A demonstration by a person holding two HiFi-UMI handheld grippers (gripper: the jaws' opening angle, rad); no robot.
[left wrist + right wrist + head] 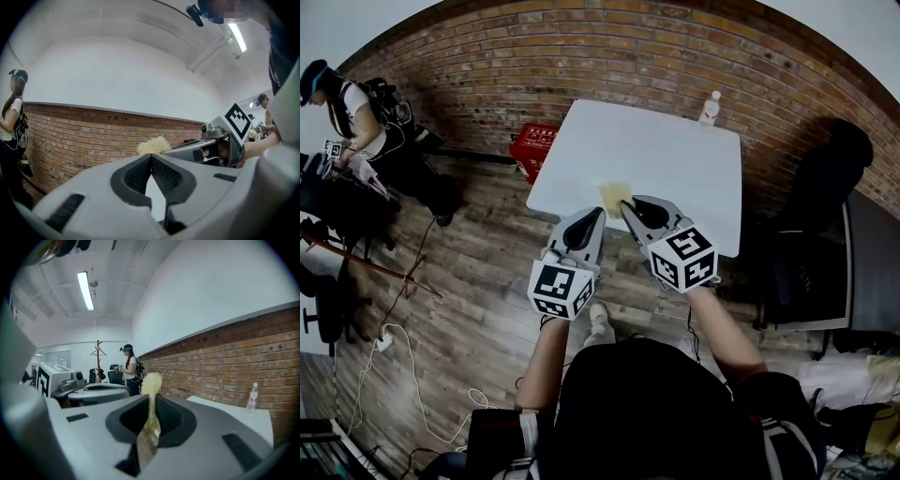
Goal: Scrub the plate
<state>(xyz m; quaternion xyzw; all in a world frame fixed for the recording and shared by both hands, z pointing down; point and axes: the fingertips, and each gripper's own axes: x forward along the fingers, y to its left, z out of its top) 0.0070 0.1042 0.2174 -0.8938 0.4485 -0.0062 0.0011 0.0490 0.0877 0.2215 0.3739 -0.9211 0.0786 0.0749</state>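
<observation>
My right gripper (624,205) is shut on a yellow scrubbing pad (613,197), which hangs over the near edge of the white table (675,159). In the right gripper view the fluffy pad (151,385) sticks up between the closed jaws (151,401). My left gripper (597,215) is just left of it, level, its jaws (151,157) shut with nothing between them. From the left gripper view the pad (153,146) shows past the tips, held by the right gripper (206,149). I see no plate in any view.
A plastic bottle (710,108) stands at the table's far right corner by the brick wall. A red crate (532,148) sits on the wood floor left of the table, and a black chair (825,187) to its right. A person (356,122) works far left; cables (394,347) lie on the floor.
</observation>
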